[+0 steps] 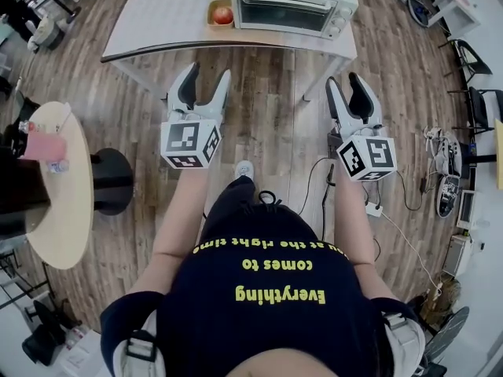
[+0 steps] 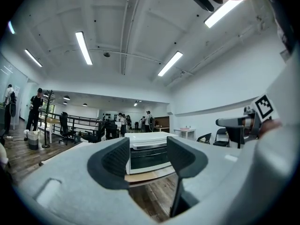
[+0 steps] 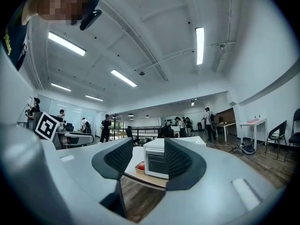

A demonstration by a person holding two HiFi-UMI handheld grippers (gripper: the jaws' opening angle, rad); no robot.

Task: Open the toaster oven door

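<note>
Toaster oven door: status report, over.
Open and empty: left tool, right tool. White boxy toaster oven ahead, door shut. Nothing in the way.

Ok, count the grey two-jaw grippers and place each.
2. The left gripper hangs over the wooden floor before the white table; the right gripper before the white toaster oven. Both open, empty.

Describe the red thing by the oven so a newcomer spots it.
Find the white table ahead of the person. On it stands a white toaster oven; just left of it sits a small tan tray. The round red item inside is the table's only red thing.
</note>
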